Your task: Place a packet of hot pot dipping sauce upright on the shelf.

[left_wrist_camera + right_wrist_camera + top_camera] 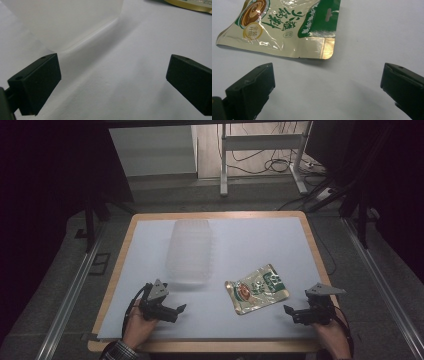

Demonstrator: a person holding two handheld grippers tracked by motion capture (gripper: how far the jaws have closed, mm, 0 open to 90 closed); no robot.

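One clear plastic container (189, 252) beside a gold pouch (256, 288).

Black grippers (176, 310) (grey plates on top), plaid sleeve (116, 352).

A lab-like recording room: black curtains (45, 180), floor cables (270, 162), a white-topped table (260, 240).

Gold-and-cream pouch (257, 289) at centre right, green band with white lettering, brown swirl; translucent white container (189, 252) upper centre; pale blue table (260, 237), wooden rim.
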